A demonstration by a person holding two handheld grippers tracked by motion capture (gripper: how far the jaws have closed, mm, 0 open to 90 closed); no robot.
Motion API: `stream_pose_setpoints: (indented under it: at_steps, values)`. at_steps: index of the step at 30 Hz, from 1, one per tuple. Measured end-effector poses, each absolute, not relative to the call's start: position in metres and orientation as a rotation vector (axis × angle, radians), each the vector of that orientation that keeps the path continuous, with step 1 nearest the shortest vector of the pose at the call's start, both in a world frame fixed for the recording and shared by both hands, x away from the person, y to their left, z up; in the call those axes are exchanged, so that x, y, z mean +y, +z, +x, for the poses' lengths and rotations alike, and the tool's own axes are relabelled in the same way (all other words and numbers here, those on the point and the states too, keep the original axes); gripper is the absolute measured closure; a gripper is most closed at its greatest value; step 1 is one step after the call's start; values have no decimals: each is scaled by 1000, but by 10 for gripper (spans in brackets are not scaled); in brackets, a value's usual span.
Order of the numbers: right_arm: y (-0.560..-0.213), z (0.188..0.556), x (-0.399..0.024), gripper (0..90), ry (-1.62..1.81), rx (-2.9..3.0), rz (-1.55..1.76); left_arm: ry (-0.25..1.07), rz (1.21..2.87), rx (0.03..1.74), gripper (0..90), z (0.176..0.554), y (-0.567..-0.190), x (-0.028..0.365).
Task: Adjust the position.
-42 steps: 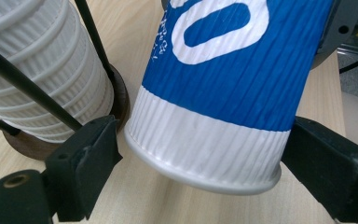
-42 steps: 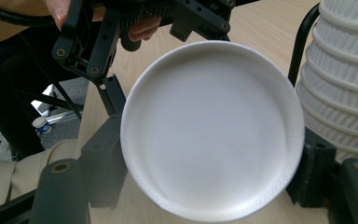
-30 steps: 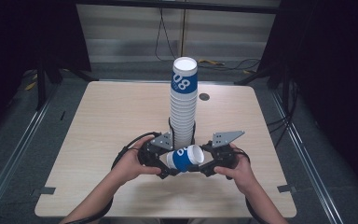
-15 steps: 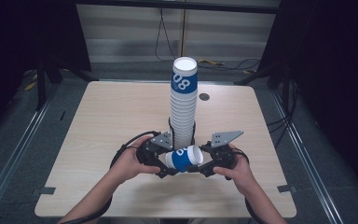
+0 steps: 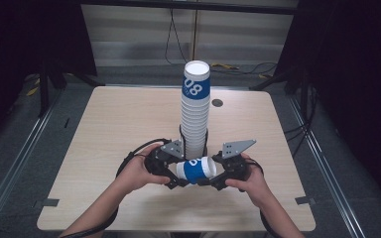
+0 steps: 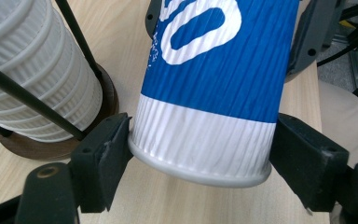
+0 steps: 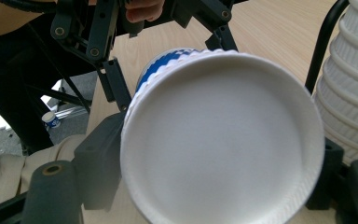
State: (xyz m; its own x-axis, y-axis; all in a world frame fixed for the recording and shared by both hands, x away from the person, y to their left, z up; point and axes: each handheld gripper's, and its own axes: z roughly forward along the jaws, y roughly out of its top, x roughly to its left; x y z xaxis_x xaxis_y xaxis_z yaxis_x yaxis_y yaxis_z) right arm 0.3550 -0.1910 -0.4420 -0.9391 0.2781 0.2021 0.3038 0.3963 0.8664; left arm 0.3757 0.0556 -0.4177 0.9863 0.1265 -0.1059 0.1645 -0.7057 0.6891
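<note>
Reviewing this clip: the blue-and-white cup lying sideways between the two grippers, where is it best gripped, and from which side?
Grip the blue-and-white cup across its ribbed wall near one end, coming in level along its axis. It lies horizontal, so each end faces a gripper. The left gripper already pinches the white band by the rim this way. The right gripper, jaws just opening, flanks the other end.

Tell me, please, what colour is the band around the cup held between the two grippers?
Blue with a white print, above a white ribbed base; the cup shows best in the left gripper view.

both hands low and close together, left gripper (image 5: 174, 174) fingers clamped, right gripper (image 5: 217, 177) fingers just opening
</note>
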Motion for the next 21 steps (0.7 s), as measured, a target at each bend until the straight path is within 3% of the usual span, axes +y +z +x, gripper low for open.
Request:
stream_pose_setpoints:
  at_steps: [21]
  values:
    - [-444,355,-191,136,-1562,-2671,-537,-76,2442,189,232,377,-406,62]
